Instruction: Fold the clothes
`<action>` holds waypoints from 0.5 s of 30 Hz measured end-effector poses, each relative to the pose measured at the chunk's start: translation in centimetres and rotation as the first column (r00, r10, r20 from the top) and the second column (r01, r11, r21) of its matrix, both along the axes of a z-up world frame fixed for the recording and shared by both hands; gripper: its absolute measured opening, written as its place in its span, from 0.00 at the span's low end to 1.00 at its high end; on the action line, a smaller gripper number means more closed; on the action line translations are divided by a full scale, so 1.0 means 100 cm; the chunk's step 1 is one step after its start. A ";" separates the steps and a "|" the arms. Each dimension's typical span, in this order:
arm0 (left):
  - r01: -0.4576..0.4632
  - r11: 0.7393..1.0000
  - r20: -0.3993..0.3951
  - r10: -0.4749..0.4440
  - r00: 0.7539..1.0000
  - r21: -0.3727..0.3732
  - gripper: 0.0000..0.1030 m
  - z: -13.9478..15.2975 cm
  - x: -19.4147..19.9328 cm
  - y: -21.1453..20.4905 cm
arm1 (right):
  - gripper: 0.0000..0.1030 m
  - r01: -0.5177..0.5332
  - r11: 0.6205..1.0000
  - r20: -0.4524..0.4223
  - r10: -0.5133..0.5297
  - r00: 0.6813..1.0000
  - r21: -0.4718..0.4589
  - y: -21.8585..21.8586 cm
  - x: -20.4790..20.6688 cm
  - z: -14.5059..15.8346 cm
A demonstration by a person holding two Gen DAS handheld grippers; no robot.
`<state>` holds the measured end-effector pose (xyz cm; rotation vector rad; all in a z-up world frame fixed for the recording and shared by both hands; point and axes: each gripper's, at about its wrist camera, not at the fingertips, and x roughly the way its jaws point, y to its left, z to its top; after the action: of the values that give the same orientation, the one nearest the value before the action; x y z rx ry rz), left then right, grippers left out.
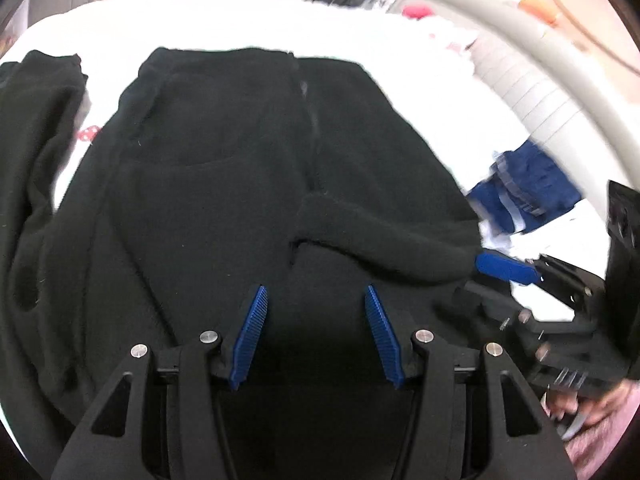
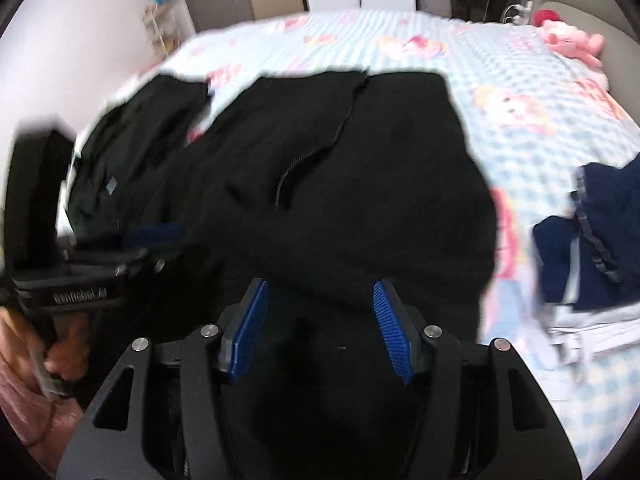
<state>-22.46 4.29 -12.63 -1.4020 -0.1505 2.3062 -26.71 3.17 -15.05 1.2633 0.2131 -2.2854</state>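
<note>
A black fleece jacket [image 1: 224, 168] with a zip down the front lies spread on the bed, one sleeve [image 1: 380, 236] folded across its lower part. My left gripper [image 1: 316, 292] hovers over the jacket's near edge, open, with only the dark cloth below its blue pads. In the right wrist view the same jacket [image 2: 360, 168] fills the middle, and my right gripper [image 2: 320, 286] stands open above its near hem. One blue finger [image 1: 506, 268] of the right gripper shows at the sleeve's end. The left gripper's blue finger [image 2: 156, 234] shows blurred at the jacket's left side.
A second black garment [image 2: 136, 128] lies at the far left of the bed. Folded navy clothes [image 2: 600, 240] sit at the right on the checked cartoon bedsheet [image 2: 500, 80]. A pink plush toy [image 2: 572, 40] rests by the grey headboard [image 1: 520, 60]. A hand in a pink sleeve [image 2: 24, 380] holds the left gripper.
</note>
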 end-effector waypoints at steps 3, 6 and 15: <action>-0.030 0.998 0.028 0.031 0.999 -0.056 0.50 -0.015 0.005 -0.009 | 0.51 0.050 0.997 0.038 -0.052 0.998 0.057 -0.003 -0.009 -0.033; -0.055 0.997 0.007 0.056 0.998 -0.051 0.50 -0.018 0.022 -0.024 | 0.49 0.041 0.999 -0.011 -0.041 0.999 0.030 0.012 0.002 -0.037; -0.087 0.991 -0.038 0.091 0.995 0.097 0.47 -0.013 0.039 -0.038 | 0.61 0.009 1.000 -0.067 -0.009 0.998 0.008 0.019 0.016 0.021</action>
<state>-18.58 0.53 -13.93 -1.3225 -0.3122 2.3658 -25.10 5.07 -12.99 1.1957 0.2416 -2.3387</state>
